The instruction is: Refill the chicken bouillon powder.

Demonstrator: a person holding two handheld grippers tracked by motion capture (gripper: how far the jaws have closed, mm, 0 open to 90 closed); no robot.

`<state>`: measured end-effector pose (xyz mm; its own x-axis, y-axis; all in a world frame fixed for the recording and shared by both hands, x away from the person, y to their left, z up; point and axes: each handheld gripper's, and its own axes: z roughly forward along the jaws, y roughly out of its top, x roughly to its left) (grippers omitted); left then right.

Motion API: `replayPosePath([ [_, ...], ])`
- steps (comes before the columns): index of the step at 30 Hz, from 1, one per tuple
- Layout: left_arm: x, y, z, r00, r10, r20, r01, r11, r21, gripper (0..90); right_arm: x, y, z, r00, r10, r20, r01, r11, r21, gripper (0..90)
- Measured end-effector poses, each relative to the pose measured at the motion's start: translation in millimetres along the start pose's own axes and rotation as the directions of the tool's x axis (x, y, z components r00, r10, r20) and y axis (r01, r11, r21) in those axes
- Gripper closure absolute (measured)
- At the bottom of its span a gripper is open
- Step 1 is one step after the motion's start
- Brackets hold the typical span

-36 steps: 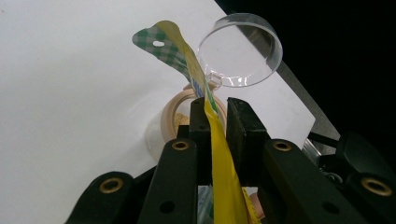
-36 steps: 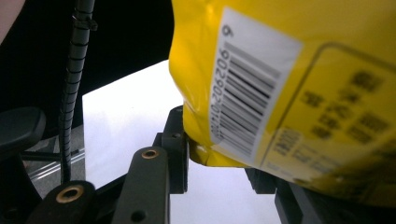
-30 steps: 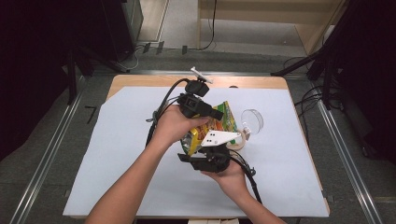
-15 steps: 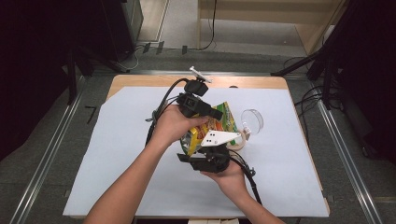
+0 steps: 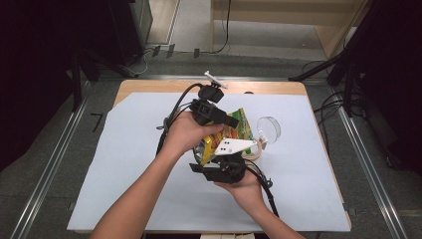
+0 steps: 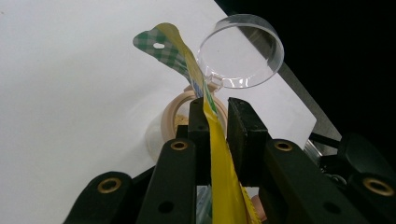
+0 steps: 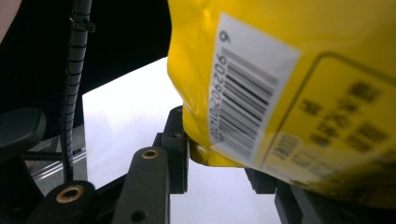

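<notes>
At the lower centre of the high view, the yellow snack bag [image 5: 233, 135] is held above the tabletop [image 5: 124, 164]: its bottom corner is clamped by the right tool [image 7: 219, 154], its top edge is pinched by the left tool [image 6: 215, 122]. If pulled unevenly, the bag could slip or spill beside the open jar [image 6: 173, 122], behind it.

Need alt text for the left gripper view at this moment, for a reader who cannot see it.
The left gripper's two black jaws pinch the thin yellow edge of a snack packet, whose green-checked top with a hang hole rises ahead. Beyond it, on the white table cover, sit a clear round lid and a tan-rimmed jar.
</notes>
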<state>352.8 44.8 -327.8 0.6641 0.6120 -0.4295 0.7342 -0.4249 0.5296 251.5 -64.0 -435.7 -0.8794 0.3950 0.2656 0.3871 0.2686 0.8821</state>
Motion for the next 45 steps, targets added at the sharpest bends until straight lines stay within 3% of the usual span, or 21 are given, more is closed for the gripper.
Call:
replayPosePath([
  [45, -0.2, 0.5, 0.4, 0.9999, 0.012, -0.008, -0.012, 0.9999, -0.003, 79.8, -0.7, 0.7, 0.0, 1.0000, -0.003, 0.003, 0.003, 1.000, 0.006, 67.0],
])
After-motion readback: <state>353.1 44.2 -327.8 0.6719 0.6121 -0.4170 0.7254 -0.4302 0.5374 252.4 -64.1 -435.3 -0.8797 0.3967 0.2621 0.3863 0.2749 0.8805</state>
